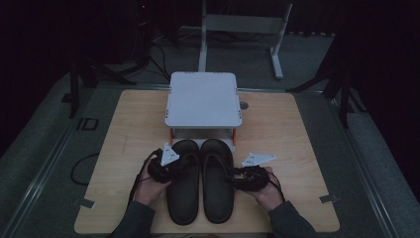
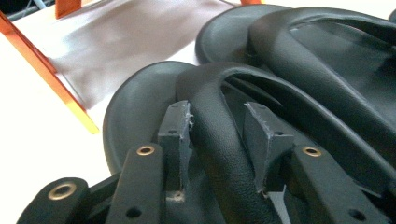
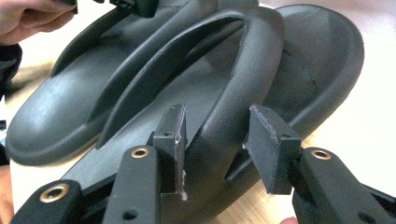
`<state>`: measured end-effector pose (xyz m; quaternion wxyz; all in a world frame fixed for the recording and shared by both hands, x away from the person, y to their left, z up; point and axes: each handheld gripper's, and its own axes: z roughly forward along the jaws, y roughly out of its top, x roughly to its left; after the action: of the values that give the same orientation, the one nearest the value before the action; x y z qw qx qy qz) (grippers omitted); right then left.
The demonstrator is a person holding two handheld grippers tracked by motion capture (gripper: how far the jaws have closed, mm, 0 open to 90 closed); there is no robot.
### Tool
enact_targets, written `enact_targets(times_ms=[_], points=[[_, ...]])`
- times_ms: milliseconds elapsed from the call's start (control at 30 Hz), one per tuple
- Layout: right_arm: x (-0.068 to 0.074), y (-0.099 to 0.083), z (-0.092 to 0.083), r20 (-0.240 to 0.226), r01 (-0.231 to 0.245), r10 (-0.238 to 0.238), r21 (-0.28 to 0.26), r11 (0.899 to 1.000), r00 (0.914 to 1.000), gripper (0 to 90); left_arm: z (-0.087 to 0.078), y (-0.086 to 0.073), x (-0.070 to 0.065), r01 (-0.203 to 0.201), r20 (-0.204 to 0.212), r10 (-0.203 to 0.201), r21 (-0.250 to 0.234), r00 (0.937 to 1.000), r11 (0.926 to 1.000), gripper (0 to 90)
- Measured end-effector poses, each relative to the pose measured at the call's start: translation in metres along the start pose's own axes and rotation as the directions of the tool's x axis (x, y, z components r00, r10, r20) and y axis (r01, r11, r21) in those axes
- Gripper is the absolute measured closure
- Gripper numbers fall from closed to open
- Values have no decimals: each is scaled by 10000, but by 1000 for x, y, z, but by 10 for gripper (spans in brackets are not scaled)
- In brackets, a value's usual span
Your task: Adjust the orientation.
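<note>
Left gripper [image 2: 219,135]: its jaws straddle the strap of the left slipper [image 2: 140,102]. One pad lies against the strap's side; a narrow gap shows at the other, so the strap sits between the jaws without a full clamp. The jaw roots are cut off by the lower frame edge.

Right gripper [image 3: 217,135]: its jaws stand apart around the strap of the right slipper [image 3: 322,51]. One pad is close against the strap, the other clearly clear of it. The strap's outer foot is hidden behind the far pad.

In the high view the two black slippers, left [image 1: 183,183] and right [image 1: 217,181], lie side by side, just beside each other, toes toward a small white stand [image 1: 203,99] on the wooden table [image 1: 129,129]. The left gripper [image 1: 166,166] and right gripper [image 1: 245,177] sit at the slippers' outer edges. That view is dim, and the jaw tips are hard to make out there.

The stand's orange legs [image 2: 46,74] are cut off at the frame top in the left gripper view. No brand, label or writing can be read on the slippers or the stand.
</note>
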<state>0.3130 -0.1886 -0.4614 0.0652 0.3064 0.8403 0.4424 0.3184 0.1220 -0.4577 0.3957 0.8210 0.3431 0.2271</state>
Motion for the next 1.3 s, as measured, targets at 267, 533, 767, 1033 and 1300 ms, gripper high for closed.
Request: enact_targets(times_ms=[267, 533, 767, 1033, 1300], points=[[3, -3, 7, -392, -22, 33, 284, 9996, 9992, 485, -1, -4, 9, 465, -257, -461, 145, 9986, 9988, 554], [-1, -1, -11, 40, -67, 70, -514, 9987, 10000, 438, -30, 0, -9, 467, -1085, -500, -328, 9928, 9984, 443], [-13, -17, -13, 595, -388, 392, -88, 9992, 9975, 445, -31, -6, -49, 868, 24, -868, -174, 9962, 9961, 392], [-13, -22, -7, 744, -282, 256, 341, 9990, 9969, 446, -12, -14, -78, 1304, 372, -1315, 300, 9906, 9910, 289], [-9, -22, -1, 498, -156, 132, 482, 9987, 9987, 478, 0, -16, -90, 1175, -288, -1154, 874, 9929, 9892, 360]])
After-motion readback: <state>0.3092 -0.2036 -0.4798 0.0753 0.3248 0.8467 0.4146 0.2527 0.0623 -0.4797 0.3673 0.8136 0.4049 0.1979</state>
